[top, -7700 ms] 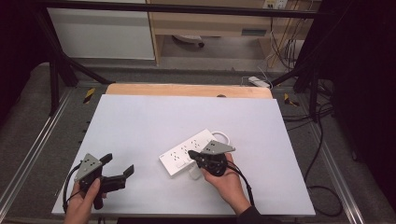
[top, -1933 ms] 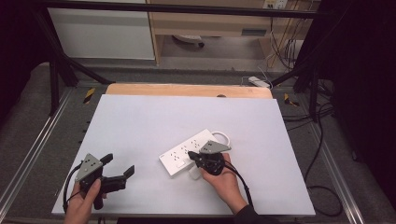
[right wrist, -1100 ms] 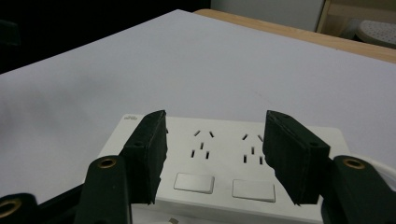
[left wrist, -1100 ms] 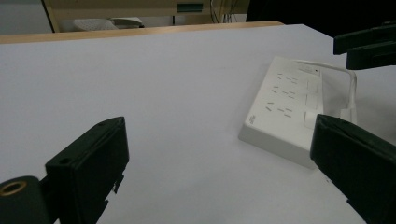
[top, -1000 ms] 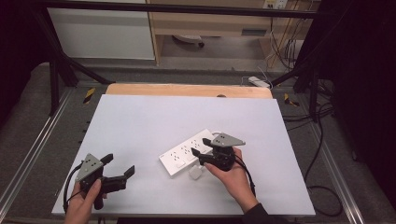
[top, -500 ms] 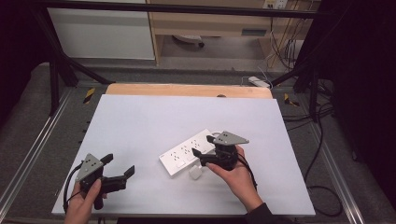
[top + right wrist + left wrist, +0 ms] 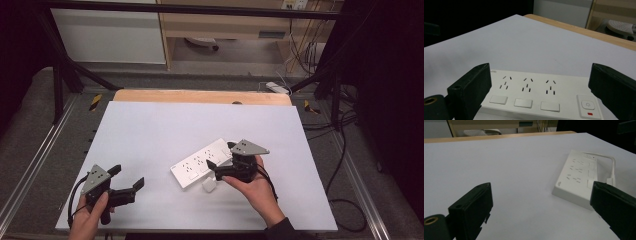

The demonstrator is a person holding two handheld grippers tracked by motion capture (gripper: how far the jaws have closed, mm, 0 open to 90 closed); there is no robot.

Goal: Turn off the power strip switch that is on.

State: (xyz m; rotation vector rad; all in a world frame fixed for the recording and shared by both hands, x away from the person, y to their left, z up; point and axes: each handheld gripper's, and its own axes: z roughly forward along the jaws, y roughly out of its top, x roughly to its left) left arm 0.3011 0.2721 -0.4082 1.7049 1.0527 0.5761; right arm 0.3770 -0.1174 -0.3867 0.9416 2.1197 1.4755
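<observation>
White power strip (image 7: 207,162) lying flat on the white surface (image 7: 150,135), just right of centre in the high view. Long axis running diagonally, from lower left of the frame up to upper right. Socket face up, three socket groups along it with three square buttons beside them. Switch end with the red mark pointing to the upper right in the high view; lower right in the right gripper view, strip (image 7: 541,97) stretched crosswise there. White cord (image 7: 610,167) looping off the far end, seen at right in the left gripper view, where the strip (image 7: 576,177) lies at right of centre, long axis running away from the camera.

Small white plug (image 7: 209,185) on the surface just below the strip, near its middle; touching or apart, cannot tell.

Right gripper (image 7: 220,155) held in a hand (image 7: 255,187) at the strip's right part, jaws wide apart and just opened further, pointing left across the strip. Nothing pinched between them; strip lying beyond and below the gap in the right gripper view.

Left gripper (image 7: 127,177) held in a hand (image 7: 87,220) at lower left of the high view, well apart from the strip. Jaws wide, nothing between them but bare surface.

Wooden edge (image 7: 200,96) along the top of the surface.
</observation>
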